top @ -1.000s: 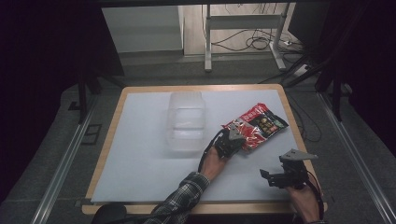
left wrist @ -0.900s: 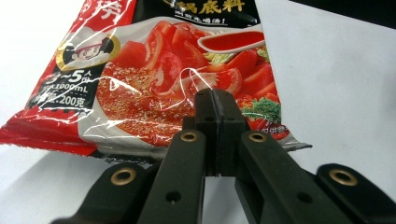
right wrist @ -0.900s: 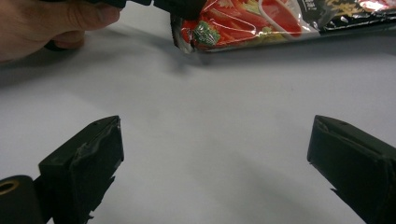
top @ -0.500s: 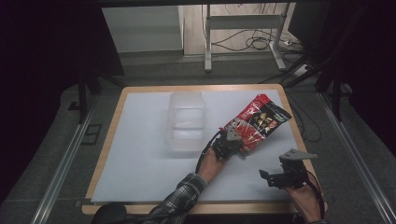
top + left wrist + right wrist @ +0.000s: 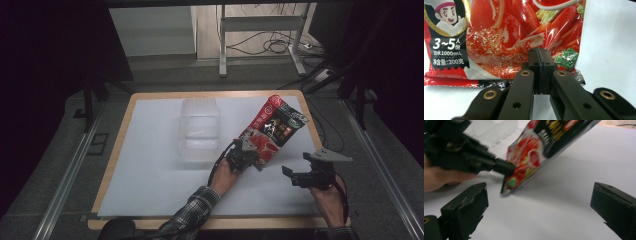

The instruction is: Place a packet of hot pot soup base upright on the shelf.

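Left gripper [image 5: 539, 53]: we see its two black jaws pressed together on the lower edge of a glossy red-and-black plastic food pouch [image 5: 506, 37], pinching film just above the bottom seal, near one corner. The bite is narrow, only the jaw tips on the wrapper. In the high view the same left gripper [image 5: 245, 155] carries the pouch [image 5: 272, 127] tilted up and away toward the far right of the white table mat [image 5: 150, 150], the top end raised off the surface.

Right gripper [image 5: 307, 175]: jaws spread wide, nothing between them, hovering low over the mat near the person's right hand, apart from the pouch. Its own view shows both black pads [image 5: 465, 205] flanking bare mat, with the pouch's lower corner [image 5: 510, 183] ahead.

A clear plastic rectangular tub [image 5: 200, 130] stands on the mat just left of the pouch.

Risks as we judge them:
- Slick film in a small corner pinch may slide out, dropping the pouch.
- Held at one end, the contents' weight could swing or twist it about the jaws.
- A swing leftward could knock the light tub.
- The crinkled film at the pinch may tear under load.
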Demonstrator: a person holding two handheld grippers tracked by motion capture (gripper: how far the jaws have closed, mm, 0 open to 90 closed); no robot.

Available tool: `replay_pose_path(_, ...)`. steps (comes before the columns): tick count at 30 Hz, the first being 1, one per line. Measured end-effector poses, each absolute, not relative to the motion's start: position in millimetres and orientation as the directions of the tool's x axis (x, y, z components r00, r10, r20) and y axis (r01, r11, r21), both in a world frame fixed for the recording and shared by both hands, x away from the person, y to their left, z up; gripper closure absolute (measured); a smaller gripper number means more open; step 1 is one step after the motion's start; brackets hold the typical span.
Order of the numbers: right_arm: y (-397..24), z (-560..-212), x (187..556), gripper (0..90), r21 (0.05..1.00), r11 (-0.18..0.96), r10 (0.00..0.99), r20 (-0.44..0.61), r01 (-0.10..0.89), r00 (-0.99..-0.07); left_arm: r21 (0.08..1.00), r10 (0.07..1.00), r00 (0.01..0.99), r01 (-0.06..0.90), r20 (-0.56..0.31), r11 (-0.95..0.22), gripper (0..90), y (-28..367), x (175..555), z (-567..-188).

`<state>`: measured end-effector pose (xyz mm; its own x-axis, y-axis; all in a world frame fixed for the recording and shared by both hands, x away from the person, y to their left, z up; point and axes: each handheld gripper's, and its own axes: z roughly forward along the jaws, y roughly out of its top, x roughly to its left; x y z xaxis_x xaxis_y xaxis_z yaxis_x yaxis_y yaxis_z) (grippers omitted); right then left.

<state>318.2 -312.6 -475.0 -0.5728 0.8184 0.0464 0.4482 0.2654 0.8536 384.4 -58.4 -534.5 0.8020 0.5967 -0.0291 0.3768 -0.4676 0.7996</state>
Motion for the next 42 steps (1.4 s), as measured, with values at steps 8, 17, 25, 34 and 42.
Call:
replay_pose_path(8, -316, -463, 353, 1.2, 0.869, 0.219, 0.833, 0.070, 0.443, -0.549, 0.798, 0.597, 0.802, 0.378, -0.027, -0.470, 90.0, -58, 384, -535)
replay_pose_path(17, -301, -457, 399, 0.8, 0.867, 0.170, 0.846, 0.115, 0.469, -0.520, 0.799, 0.597, 0.802, 0.375, -0.024, -0.470, 90.0, -59, 384, -535)
replay_pose_path(25, -286, -462, 431, 21.6, 0.855, 0.095, 0.832, 0.213, 0.510, -0.512, 0.798, 0.596, 0.802, 0.376, -0.026, -0.471, 90.0, -58, 384, -535)
replay_pose_path(34, -285, -466, 436, 67.8, 0.867, 0.007, 0.797, 0.296, 0.498, -0.527, 0.795, 0.598, 0.801, 0.374, -0.017, -0.478, 90.0, -58, 384, -535)
replay_pose_path(42, -270, -447, 425, 76.9, 0.880, 0.027, 0.776, 0.281, 0.475, -0.565, 0.814, 0.576, 0.817, 0.335, -0.001, -0.474, 72.5, -50, 377, -529)
